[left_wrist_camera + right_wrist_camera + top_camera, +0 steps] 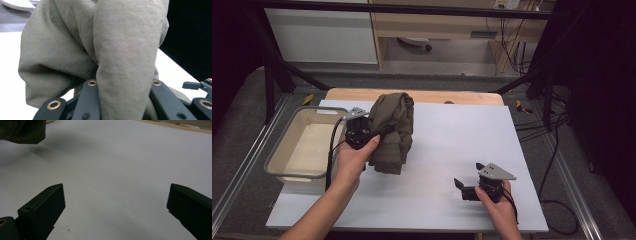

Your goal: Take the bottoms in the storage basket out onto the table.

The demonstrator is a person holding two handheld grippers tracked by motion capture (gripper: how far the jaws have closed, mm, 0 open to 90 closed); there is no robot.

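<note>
Olive-green cloth (393,131), a bunched garment, is hanging in folds from the left gripper (371,131) above the left half of the white bench (452,150), its lower edge seemingly just off or brushing the sheet. In the left gripper view the fabric (105,57) is being pinched between the 2 black jaws, which are closing tightly on a thick fold, a grip that is likely keeping the bundle together while it is being carried. Just beside the garment, at the bench's left edge, a pale tub (304,145) is sitting empty, probably the place the cloth is heading for. The right gripper (468,186) is resting low near the bench's front, well apart from the cloth, its jaws standing wide with nothing between them, apparently waiting its turn.
</note>
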